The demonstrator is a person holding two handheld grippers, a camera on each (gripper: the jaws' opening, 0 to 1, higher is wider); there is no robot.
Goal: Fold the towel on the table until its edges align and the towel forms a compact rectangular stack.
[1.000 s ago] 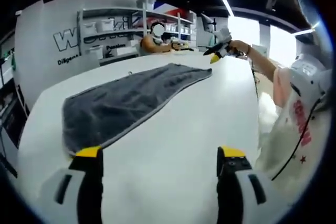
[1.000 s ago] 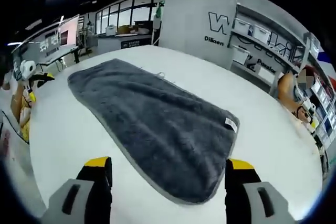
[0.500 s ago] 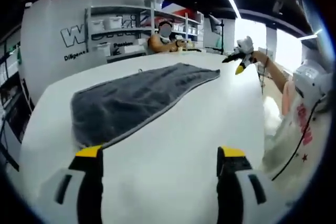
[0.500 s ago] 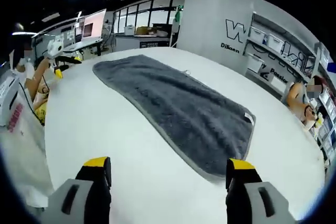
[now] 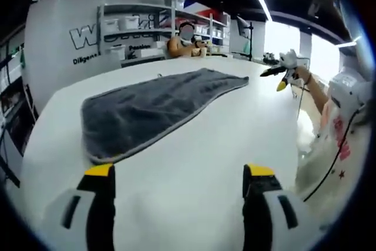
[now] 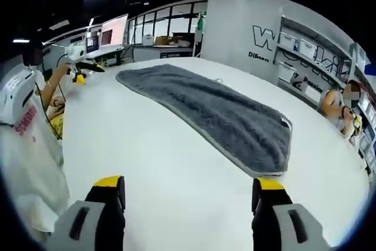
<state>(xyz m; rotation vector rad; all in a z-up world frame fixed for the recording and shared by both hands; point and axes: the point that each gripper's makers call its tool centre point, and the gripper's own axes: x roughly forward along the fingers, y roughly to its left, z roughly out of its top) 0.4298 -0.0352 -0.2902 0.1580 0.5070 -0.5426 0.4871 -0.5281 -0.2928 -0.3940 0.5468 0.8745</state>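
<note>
**Both claws back off from the flat towel**

Both claws have pulled back, so the towel [image 5: 150, 105] looks farther away now. It lies flat on the counter [image 5: 194, 157], not folded yet. The left claw [image 5: 179, 174] and right claw [image 6: 188, 181] are spread wide, holding nothing and touching nothing.

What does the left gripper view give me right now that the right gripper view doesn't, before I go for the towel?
Left gripper view alone: the right tool held out past the table's far side, and the towel's near short end at the left tool.

Right gripper view alone: the white tag at the towel's near corner, monitors beyond the table, and the left tool raised at the far left.

Both: the grey towel spread flat and unfolded on the white table, shelving behind, the view's own tool open over bare table, holding nothing.
</note>
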